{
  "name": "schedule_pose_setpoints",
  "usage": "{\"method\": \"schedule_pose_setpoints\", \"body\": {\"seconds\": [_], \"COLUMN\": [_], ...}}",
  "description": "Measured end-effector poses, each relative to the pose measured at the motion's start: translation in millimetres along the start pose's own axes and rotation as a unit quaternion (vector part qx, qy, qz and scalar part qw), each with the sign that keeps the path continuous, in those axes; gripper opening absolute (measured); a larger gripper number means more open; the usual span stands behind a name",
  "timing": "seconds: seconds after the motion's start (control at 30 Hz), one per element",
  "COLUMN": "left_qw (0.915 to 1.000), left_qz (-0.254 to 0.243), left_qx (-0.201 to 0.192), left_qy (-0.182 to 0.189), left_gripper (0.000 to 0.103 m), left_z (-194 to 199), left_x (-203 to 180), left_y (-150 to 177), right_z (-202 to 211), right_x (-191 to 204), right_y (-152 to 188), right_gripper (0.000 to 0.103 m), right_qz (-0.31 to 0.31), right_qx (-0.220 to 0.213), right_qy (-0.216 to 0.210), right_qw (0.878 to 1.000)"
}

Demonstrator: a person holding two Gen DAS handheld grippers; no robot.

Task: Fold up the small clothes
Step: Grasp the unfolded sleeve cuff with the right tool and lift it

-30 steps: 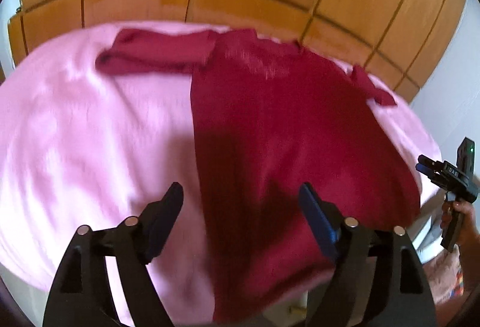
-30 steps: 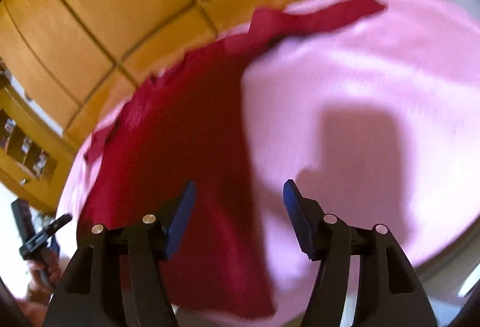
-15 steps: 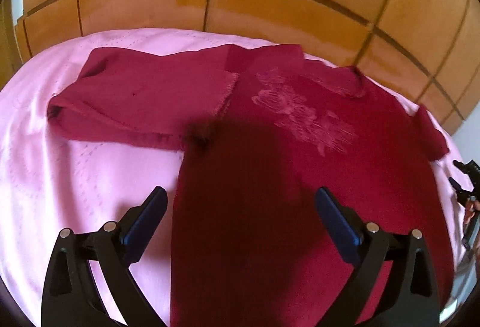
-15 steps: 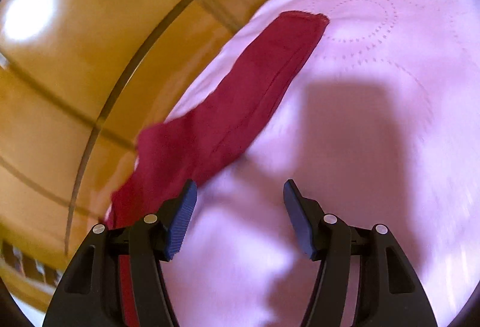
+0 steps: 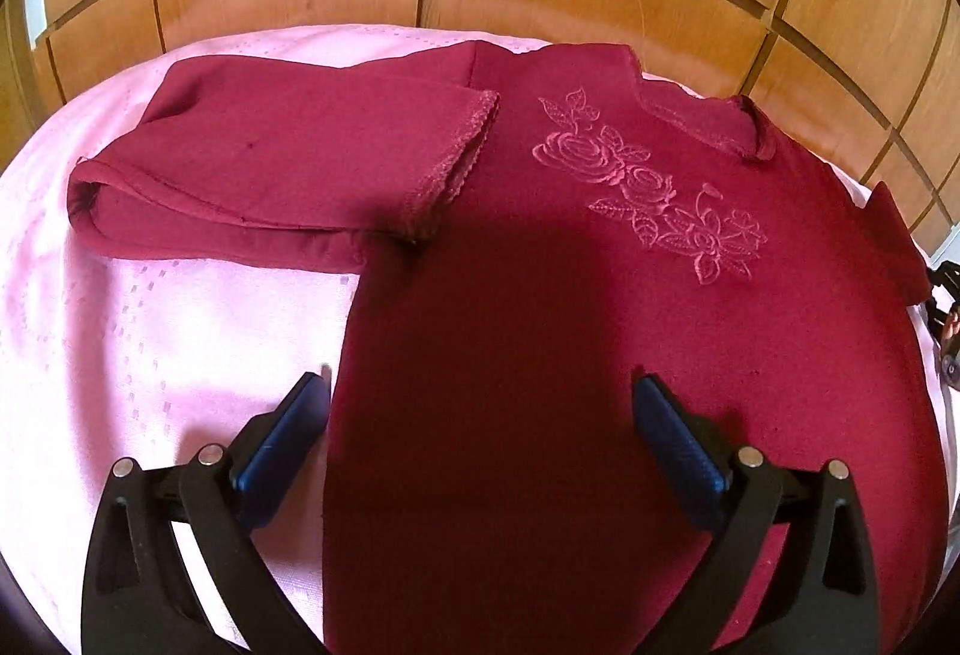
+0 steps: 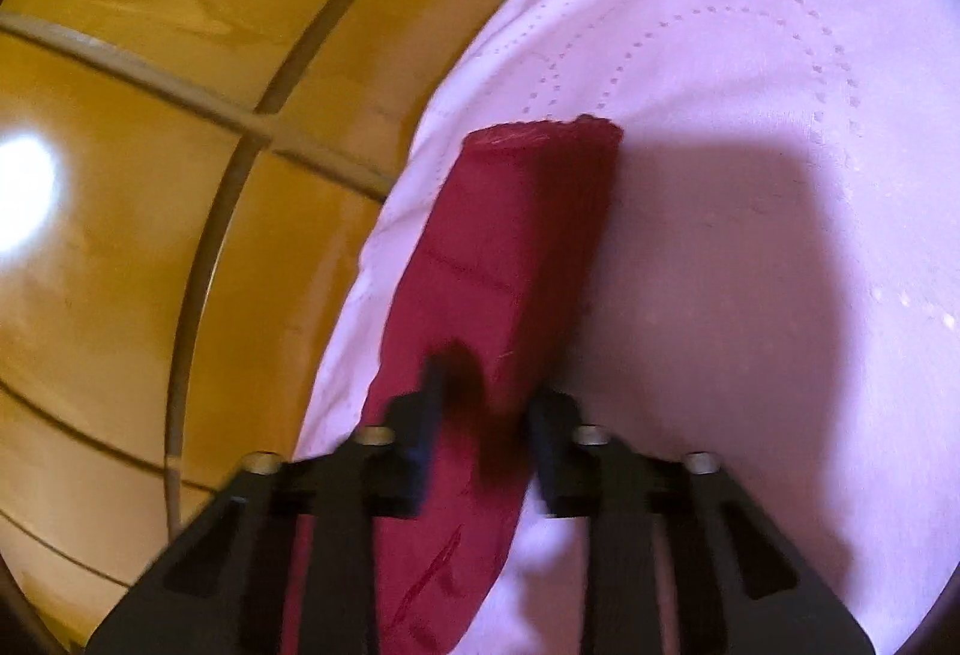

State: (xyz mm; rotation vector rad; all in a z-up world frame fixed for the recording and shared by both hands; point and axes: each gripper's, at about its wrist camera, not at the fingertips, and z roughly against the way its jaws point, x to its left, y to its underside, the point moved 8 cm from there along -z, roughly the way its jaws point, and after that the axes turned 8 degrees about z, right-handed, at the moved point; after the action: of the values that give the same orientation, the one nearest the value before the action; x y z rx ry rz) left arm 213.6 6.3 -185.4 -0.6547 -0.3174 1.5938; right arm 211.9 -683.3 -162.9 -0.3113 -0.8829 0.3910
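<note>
- the red top [image 5: 600,355] lies flat on the pink bed cover [image 5: 150,325], face up, with the flower stitching [image 5: 654,187] showing. everything below is placed from this top.
- one sleeve [image 5: 282,175] is already folded back across itself, on the side of the top away from the stitching. the other sleeve [image 6: 510,259] still sticks straight out from the top on the far side.
- the right claw [image 6: 483,415] sits low over that straight sleeve, with one finger on each side of the cloth. its fingers are fairly close together, but there is still a gap and nothing is pinched yet (this view is blurry, so i can't say if the tips touch the cloth).
- what could go wrong: the sleeve is thin and floppy. if the right claw shuts too high, i think it will miss the cloth. if it shuts too low, it could grab the pink bed cover too and drag it along.
- also, pulling the sleeve hard could tug the whole top and mess up the sleeve that is already folded.
- the left claw [image 5: 480,433] hangs above the body of the top, near its side edge, pointing toward the stitching. its fingers are spread wide apart and hold nothing.
- the left claw is not pressing the top down, so i guess nothing stops the top from sliding.
</note>
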Motion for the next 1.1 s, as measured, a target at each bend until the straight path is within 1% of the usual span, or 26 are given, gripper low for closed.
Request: {"method": "schedule_pose_setpoints", "body": {"seconds": [0.03,0.07,0.13,0.23,0.33,0.5,0.6,0.67,0.7,0.77,0.87,0.9,1.1], "left_qw": [1.0,1.0,1.0,1.0,1.0,1.0,1.0,1.0,1.0,1.0,1.0,1.0,1.0], "left_qz": [0.0,0.0,0.001,0.0,0.001,-0.001,-0.001,-0.001,-0.001,0.0,0.001,0.001,0.003], "left_qx": [0.0,0.0,0.0,0.0,0.001,0.001,0.001,0.001,0.001,0.001,0.0,0.001,0.0], "left_qy": [0.0,0.0,0.001,0.001,0.001,-0.001,-0.001,-0.001,-0.001,0.0,0.002,0.002,0.006], "left_gripper": [0.101,0.101,0.101,0.101,0.101,0.101,0.101,0.101,0.101,0.101,0.101,0.101,0.101], "left_z": [0,-1,-2,-1,-1,-2,-2,-2,-2,-1,-1,-1,0], "left_x": [0,0,-1,0,0,0,0,0,0,0,0,0,0], "left_y": [0,-1,-2,-2,-1,-1,-1,0,0,0,0,0,1], "right_z": [0,4,7,29,43,49,64,76,78,86,93,94,90], "right_x": [-2,-5,-3,-3,-6,-5,17,53,63,96,141,158,220], "right_y": [-2,-5,-14,-26,-32,-30,-29,-25,-23,-13,10,22,83], "right_gripper": [0.009,0.009,0.007,0.007,0.007,0.007,0.007,0.007,0.007,0.007,0.007,0.007,0.007], "right_qz": [-0.009,-0.016,-0.014,0.001,0.013,0.015,0.05,0.1,0.113,0.148,0.194,0.214,0.268], "right_qx": [0.0,-0.005,-0.019,-0.043,-0.049,-0.045,-0.057,-0.07,-0.072,-0.072,-0.063,-0.056,-0.019], "right_qy": [-0.003,-0.003,0.003,0.014,0.025,0.038,0.033,0.019,0.015,-0.004,-0.029,-0.037,-0.067], "right_qw": [1.0,1.0,1.0,0.999,0.998,0.998,0.997,0.992,0.991,0.986,0.979,0.975,0.961]}}
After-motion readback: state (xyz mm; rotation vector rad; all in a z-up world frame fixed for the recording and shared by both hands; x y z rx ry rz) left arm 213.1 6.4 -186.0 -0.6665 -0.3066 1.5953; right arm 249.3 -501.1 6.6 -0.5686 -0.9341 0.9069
